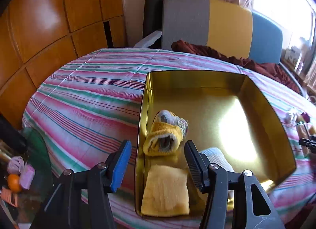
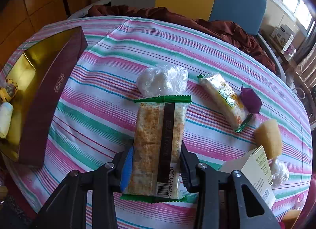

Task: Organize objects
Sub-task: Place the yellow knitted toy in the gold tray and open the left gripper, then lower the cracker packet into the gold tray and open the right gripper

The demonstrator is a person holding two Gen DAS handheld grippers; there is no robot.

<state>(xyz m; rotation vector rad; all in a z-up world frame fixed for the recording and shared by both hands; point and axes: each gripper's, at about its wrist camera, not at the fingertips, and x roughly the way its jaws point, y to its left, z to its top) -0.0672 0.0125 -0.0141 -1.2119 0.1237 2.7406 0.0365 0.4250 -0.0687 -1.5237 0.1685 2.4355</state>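
I have the job partly done, as I judge it. The gold tin (image 1: 276, 122) sits on the striped tabletop (image 1: 88, 94) toward its left side, and three soft things already lie along the tin's left wall: a rolled yellow-and-grey sock (image 1: 165, 134) in the middle, a folded yellow cloth (image 1: 165, 191) at the near corner, and a white roll (image 1: 215, 157) just beside them. The rest of the tin floor is bare.

My left claw (image 1: 158, 161) hangs over that near left corner with its jaws parted and nothing between them; one jaw stands outside the tin wall, the other inside.

My right claw (image 2: 156, 161) is closed on the cracker packet (image 2: 158, 140), pads pressing its two long sides near the barcode end. The packet's long axis runs along the claw's fingers, its far green-crimped end pointing away toward the far edge of the tabletop, barcode end nearest me. It sits about mid-tabletop, to the right of the tin; whether it is lifted clear of the cloth I cannot tell.

Left to sort, by my reckoning: this packet, a clear-wrapped white bundle (image 2: 162, 80) just beyond it, a second snack packet (image 2: 225, 100) lying slantwise toward the right edge, a purple wrapper (image 2: 250, 100) touching it, a yellowish sponge-like block (image 2: 268, 138), and a white carton (image 2: 256, 169) near the near right edge.
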